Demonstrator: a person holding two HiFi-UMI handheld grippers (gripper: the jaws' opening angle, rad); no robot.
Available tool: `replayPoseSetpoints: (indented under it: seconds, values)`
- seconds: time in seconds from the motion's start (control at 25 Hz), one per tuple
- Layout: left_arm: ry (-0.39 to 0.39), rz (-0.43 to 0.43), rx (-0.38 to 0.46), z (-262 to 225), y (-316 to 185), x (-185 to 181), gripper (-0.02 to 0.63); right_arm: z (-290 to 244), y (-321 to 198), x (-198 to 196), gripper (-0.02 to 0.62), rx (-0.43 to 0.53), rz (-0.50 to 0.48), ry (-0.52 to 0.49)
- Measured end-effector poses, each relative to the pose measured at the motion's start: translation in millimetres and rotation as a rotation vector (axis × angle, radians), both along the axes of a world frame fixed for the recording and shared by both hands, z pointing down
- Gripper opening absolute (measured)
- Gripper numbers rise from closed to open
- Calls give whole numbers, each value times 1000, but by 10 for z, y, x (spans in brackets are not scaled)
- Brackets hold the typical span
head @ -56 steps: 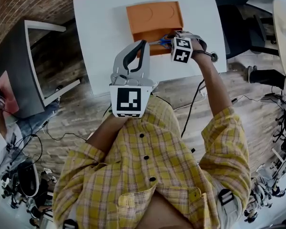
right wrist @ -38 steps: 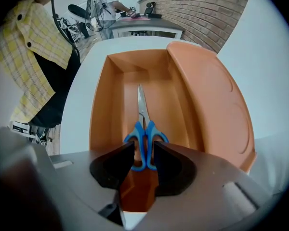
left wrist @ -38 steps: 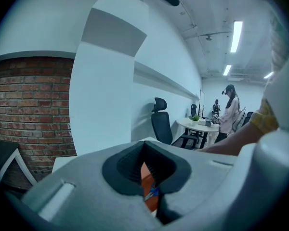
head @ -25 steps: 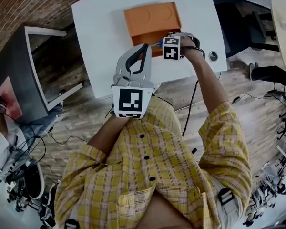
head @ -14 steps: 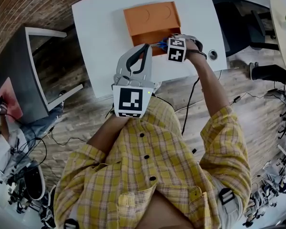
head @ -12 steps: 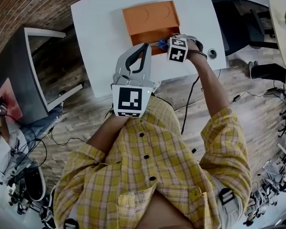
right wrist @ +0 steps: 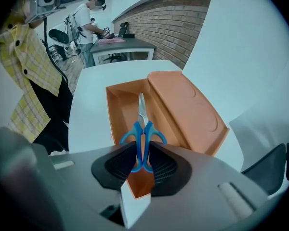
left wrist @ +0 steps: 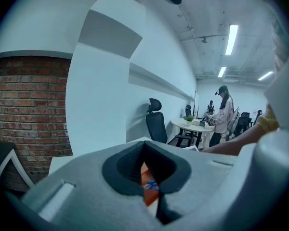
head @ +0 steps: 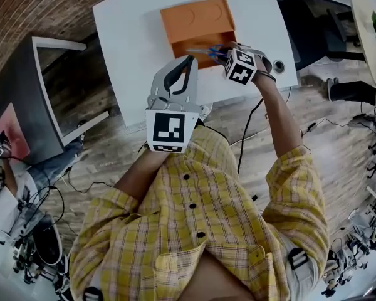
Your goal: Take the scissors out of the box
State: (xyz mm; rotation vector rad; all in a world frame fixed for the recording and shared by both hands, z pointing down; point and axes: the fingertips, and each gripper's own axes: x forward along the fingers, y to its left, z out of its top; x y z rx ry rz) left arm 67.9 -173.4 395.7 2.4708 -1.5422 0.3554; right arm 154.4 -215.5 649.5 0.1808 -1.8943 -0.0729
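The white worktop [head: 128, 49] carried the open orange box [head: 197, 17] at top centre. The left hand-held gripper [left wrist: 145, 150] was pressed together, empty. The right hand-held gripper [right wrist: 143, 150], its jaws just closing, pinched the scissors [right wrist: 140, 138] by their blue handles over the box. They looked light, stiff and slippery, so the handles seemed the safest hold.

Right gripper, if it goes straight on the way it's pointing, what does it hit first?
The box: the right gripper, its jaws just tightened on the scissors, points down into the open half, so the blade tips would probably meet the box floor first; depth is unclear.
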Motion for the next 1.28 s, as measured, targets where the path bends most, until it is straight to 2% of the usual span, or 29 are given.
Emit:
replayPoseSetpoints:
  seconds: [0.32, 0.88, 1.28]
  values:
    - [8, 8, 13, -45, 60, -51, 3, -307, 28, -101, 91, 35, 84, -88]
    - [23, 17, 55, -223, 100, -145, 3, -1203, 61, -314, 91, 76, 521, -471]
    - [44, 9, 70, -326, 88, -230, 3, -1680, 35, -457, 91, 152, 696, -631]
